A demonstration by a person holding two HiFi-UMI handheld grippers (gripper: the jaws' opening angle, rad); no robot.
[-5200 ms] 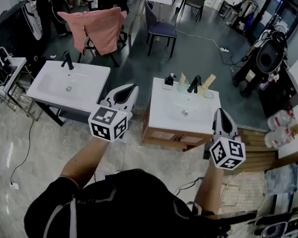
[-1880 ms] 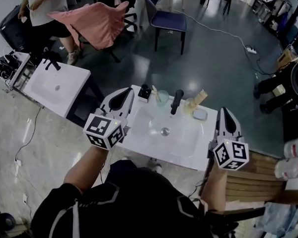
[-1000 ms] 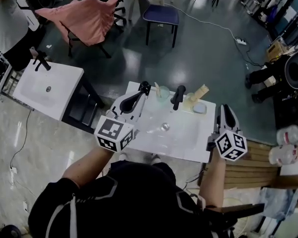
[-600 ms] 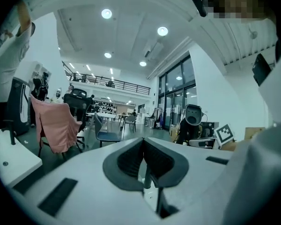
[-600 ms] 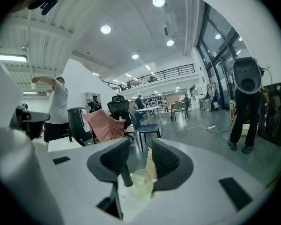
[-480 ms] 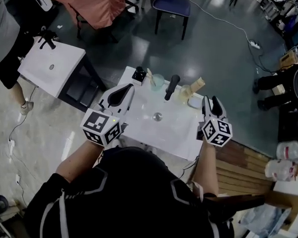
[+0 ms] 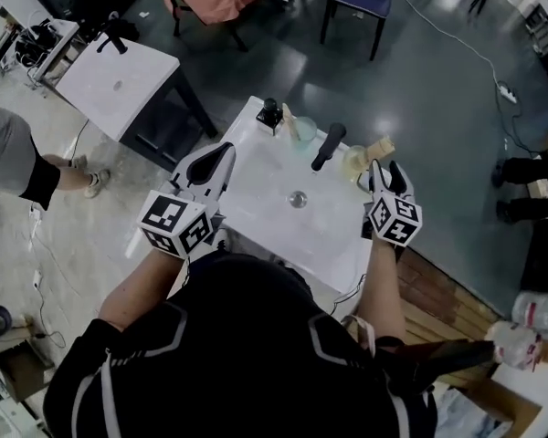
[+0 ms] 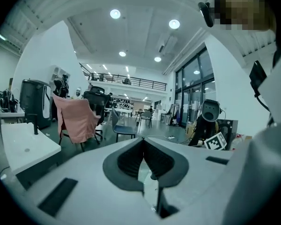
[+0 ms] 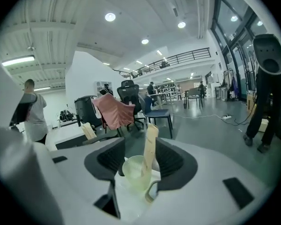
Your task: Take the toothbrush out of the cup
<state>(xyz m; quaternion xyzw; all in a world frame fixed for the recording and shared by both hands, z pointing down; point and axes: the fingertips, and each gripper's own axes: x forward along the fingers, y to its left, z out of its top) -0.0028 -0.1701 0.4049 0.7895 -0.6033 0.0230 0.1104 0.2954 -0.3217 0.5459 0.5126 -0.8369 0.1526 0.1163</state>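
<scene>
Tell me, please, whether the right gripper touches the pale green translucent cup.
Cannot tell. Right gripper view: the right gripper, jaws just opening, frames the cup; its sides overlap them, no clear gap.

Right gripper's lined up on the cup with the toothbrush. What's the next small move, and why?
Probably ease the right gripper forward and slightly up, so its jaws flank the toothbrush above the rim of the cup. Its jaws have just been opening and stand wide apart. The toothbrush shows framed in the gap between them, leaning slightly, with neither jaw touching it yet.
</scene>
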